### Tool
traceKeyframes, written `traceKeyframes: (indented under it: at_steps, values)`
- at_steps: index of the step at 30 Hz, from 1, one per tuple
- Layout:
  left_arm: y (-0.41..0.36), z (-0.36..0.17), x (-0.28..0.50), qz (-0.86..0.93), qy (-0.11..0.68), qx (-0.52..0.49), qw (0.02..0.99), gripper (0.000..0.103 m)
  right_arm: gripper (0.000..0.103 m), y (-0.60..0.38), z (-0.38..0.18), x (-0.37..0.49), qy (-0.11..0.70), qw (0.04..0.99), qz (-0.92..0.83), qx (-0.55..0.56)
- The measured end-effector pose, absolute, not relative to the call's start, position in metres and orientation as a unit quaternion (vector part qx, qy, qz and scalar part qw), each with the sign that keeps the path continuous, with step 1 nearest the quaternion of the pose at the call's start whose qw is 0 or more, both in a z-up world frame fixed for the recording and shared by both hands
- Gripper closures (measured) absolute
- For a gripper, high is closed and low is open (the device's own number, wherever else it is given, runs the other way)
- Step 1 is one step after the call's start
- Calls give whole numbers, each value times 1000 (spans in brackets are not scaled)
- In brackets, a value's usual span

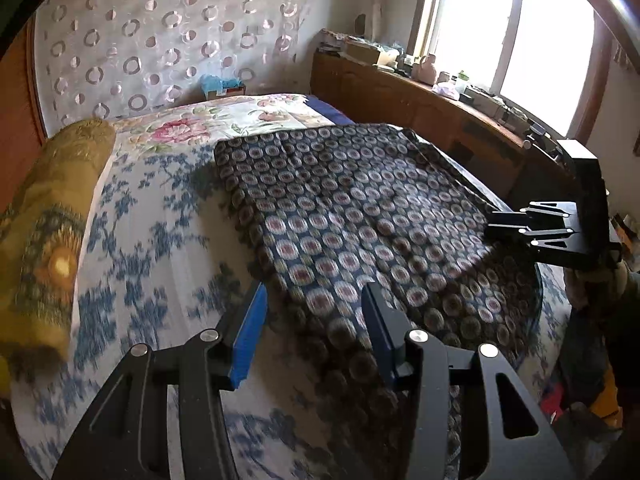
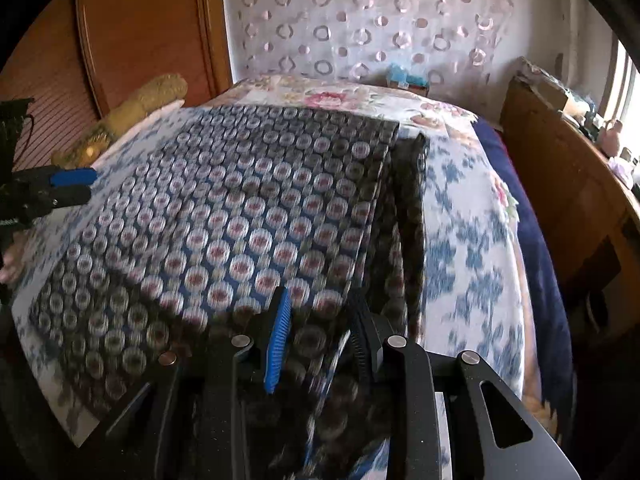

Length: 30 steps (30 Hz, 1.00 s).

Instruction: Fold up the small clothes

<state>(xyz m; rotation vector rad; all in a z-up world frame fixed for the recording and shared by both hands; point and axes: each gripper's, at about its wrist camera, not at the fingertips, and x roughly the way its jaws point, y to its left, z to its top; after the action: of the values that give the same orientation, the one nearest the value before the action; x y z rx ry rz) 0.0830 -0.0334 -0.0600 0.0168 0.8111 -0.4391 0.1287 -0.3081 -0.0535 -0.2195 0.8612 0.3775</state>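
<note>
Dark navy garment (image 1: 352, 216) w/ rows of pale round medallions, red-centred, lies spread mostly flat on the bed (image 1: 160, 216), over a white bedspread w/ blue floral print. In the right wrist view the garment (image 2: 240, 208) shows a straight far hem and a folded-over strip along its right edge; near edge is rumpled and blurred. Left claw (image 1: 314, 332) hovers over the garment's near-left edge, jaws wide apart, nothing between them; blue pad on the left finger sits over the bedspread, right finger over the cloth. Right claw (image 2: 320, 332) is at the garment's near-right corner, jaws apart w/ patterned fabric running up between them; can't tell if the pads actually touch it. From the left wrist view the right claw (image 1: 492, 226) sits at the garment's right edge, fingertips on or just above the cloth. Yellow-green bolster (image 1: 48, 220) lies along the bed's left side, well apart from the garment.
</note>
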Motion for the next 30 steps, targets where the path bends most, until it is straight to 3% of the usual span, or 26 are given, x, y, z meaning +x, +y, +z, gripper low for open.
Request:
traceKeyframes:
  at_steps: [3,7,10,23,30]
  values:
    - [-38,-64,73,-215,391,1,895,53,74,-309,-55,123,423,884,177,-95]
    - [-44,-71,66,-214,397,1,892,53,95,-307,-57,111,415,886,180,-99]
    - [-47,-77,61,-208,404,12,891,53,99,-310,-55,108,407,890,181,-94]
    - [-48,-88,46,-207,420,24,883,53,100,-325,-38,80,379,911,138,-93]
    - [-46,-90,40,-207,421,23,882,53,77,-320,-25,70,352,920,133,-108]
